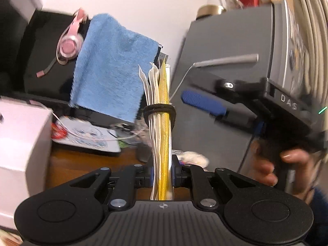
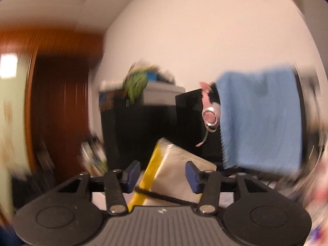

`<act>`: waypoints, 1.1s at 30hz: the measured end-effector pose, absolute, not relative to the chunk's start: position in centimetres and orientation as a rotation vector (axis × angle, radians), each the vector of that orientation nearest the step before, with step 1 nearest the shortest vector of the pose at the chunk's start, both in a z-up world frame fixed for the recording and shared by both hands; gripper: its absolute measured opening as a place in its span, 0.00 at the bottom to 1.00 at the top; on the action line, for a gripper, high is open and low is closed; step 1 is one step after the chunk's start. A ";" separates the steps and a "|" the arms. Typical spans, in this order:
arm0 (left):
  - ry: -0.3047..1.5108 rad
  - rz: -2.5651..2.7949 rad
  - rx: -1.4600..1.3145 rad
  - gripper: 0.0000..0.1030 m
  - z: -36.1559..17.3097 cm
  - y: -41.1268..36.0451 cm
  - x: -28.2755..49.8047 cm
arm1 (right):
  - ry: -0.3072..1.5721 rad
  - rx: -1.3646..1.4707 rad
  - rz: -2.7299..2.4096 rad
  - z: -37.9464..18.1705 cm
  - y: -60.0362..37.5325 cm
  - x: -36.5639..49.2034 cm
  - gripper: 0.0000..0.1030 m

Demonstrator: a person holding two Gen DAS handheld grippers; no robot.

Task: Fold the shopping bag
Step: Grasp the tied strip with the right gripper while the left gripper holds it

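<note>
My left fingers pinch the banded, folded shopping bag; my right fingers gape empty. Its unclamped layers could splay or slide out.

The folded bag stands upright between the left gripper's jaws, towel behind-left.

One folded shopping bag, one black elastic band, one blue towel, one pink headset and two grippers are counted.
</note>
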State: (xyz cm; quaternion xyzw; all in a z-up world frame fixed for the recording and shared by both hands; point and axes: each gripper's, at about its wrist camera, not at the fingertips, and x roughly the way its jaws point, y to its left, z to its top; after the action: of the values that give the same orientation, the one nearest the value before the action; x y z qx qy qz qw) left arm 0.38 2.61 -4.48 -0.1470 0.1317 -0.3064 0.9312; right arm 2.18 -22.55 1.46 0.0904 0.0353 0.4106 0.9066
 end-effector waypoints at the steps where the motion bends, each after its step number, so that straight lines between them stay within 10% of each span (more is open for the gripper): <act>1: 0.281 -0.658 -0.350 0.13 -4.5 3.1 0.7 | 0.083 0.231 0.860 1.0 -23.0 2.6 0.48; 6: 0.318 -0.794 -0.540 0.13 -4.8 5.0 1.6 | 0.137 0.451 0.917 -1.4 -25.1 4.8 0.25; 16: 0.362 -0.869 -0.666 0.13 -5.3 5.6 2.3 | 0.240 0.878 1.013 -5.9 -29.0 8.9 0.13; 33: 0.322 -0.713 -0.469 0.14 -4.7 3.9 1.2 | 0.070 0.420 0.947 0.5 -25.8 3.5 0.19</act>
State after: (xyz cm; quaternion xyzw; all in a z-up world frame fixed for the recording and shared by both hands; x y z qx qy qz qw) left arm 1.21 3.91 -4.72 -0.2266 0.1554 -0.3441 0.8978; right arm 3.47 -25.78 0.54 0.2005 0.0335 0.4523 0.8684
